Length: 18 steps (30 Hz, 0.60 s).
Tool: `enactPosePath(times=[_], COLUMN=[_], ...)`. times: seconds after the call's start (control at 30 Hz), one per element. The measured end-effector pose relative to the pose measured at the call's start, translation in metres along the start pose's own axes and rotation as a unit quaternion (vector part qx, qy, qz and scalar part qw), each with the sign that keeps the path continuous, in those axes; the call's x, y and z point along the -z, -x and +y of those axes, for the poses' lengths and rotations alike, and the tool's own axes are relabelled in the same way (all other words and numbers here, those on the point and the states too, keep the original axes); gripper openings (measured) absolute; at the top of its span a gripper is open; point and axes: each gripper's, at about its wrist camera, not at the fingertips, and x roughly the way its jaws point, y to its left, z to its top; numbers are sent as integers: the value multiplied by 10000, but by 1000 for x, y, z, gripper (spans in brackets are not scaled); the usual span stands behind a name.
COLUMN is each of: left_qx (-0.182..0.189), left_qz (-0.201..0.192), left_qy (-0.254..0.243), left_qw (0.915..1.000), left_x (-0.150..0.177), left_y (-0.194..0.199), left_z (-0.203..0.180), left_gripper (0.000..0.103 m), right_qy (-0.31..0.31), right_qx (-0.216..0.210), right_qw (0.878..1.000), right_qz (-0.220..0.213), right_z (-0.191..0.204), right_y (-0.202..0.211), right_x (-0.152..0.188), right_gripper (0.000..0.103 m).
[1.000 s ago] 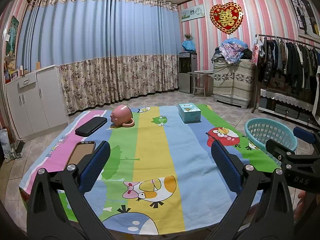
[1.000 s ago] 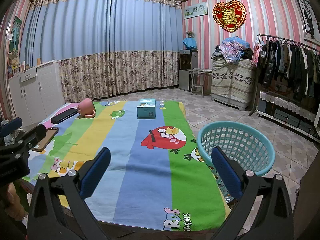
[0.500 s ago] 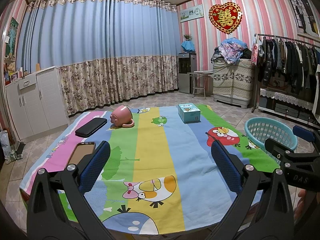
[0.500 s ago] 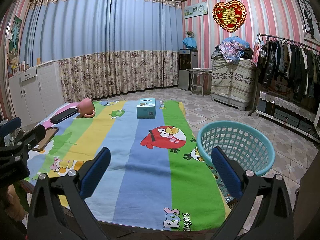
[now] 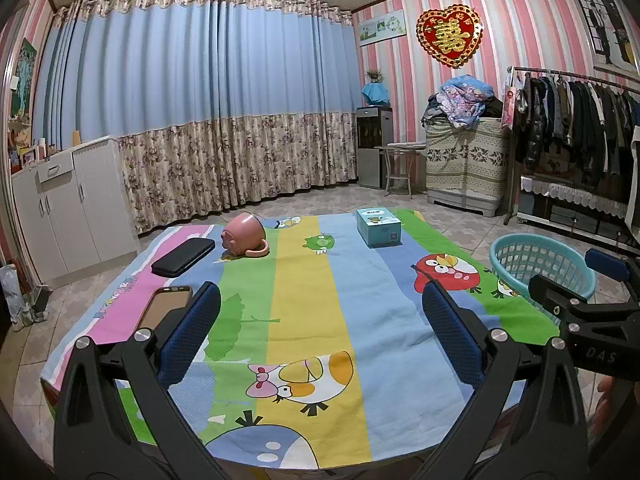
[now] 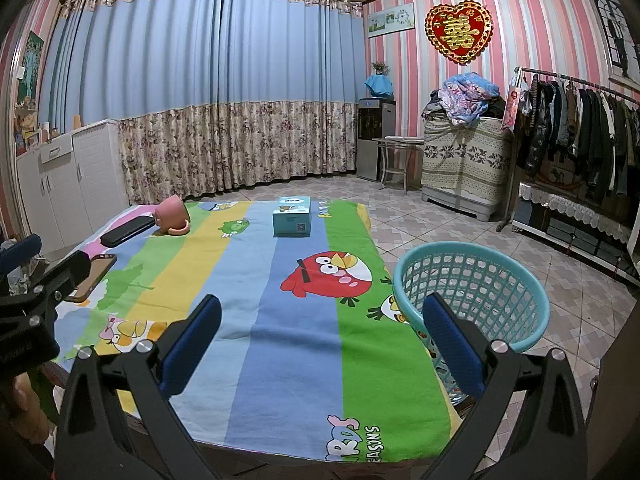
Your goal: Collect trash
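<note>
Left hand-held gripper (image 5: 320, 312) and right hand-held gripper (image 6: 320, 312): spread wide, empty, above the near surface (image 6: 256, 280). Far off, blue box (image 6: 291, 216), label unreadable. Right, basket (image 6: 472, 292). Cloth edge: "SEASONS".

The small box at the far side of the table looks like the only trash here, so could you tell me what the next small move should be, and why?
Probably reach the right gripper forward toward the box. Both grippers are open and empty, the box lies nearer the right side, and the basket stands beside the table's right edge.
</note>
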Motion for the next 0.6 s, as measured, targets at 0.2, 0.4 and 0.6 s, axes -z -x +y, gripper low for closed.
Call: enactPosePath(times=[0.2,0.4,0.6], left_qx=[-11,4,-2], left_qz=[-3,3,-6], left_qy=[-10,-2,6], left_qw=[10000,10000,10000], left_x=[0,1,1], left_y=[1,0,1], left_z=[0,0,0], left_gripper=[98,98,98], right_qy=[-29,-25,-20], right_qx=[-7,-5,-4], right_qw=[10000,10000,10000], right_qz=[-4,-2,-2], right_z=[-2,-2,-2], right_y=[1,1,1], right_x=[-1,0,0], right_gripper=[98,98,98])
